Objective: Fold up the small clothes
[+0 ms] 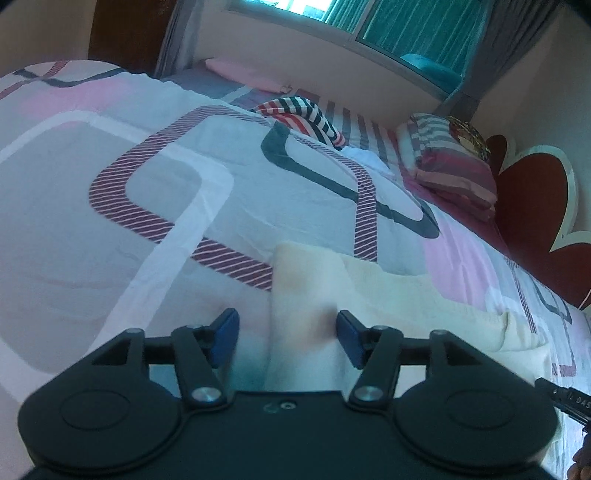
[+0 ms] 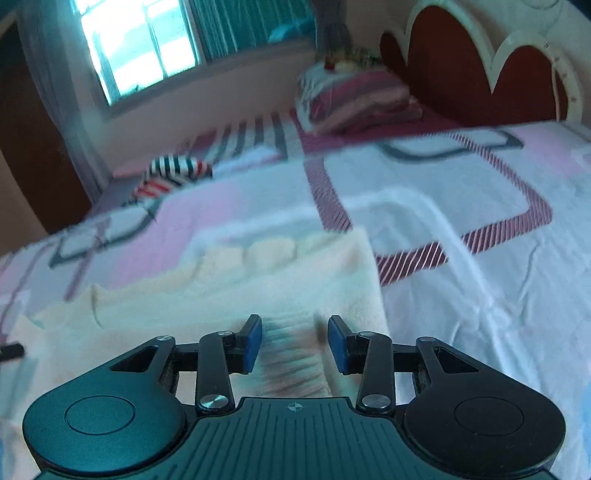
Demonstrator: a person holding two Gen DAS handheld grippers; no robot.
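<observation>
Blue-padded fingers of the left gripper [image 1: 287,339] stand wide apart over a cream garment [image 1: 388,306] spread on a bed, the cloth's raised edge running up between the jaws without either pad visibly pressing it. Beside it, the right gripper [image 2: 294,343] is likewise parted, its pads either side of a blurred, bunched strip of the same cream garment [image 2: 229,291]; whether they touch the fabric cannot be told through the motion blur. That garment lies flat on a bedspread [image 1: 110,184] patterned in pink, grey and striped maroon bands, near the front edge of the bed. Farther back, a crumpled red, white and navy striped garment [image 1: 306,118] sits well apart from it. Folded pink-and-maroon bedding [image 1: 450,166] rests against the scalloped red headboard [image 1: 532,199], below a window with teal curtains [image 1: 417,22].
</observation>
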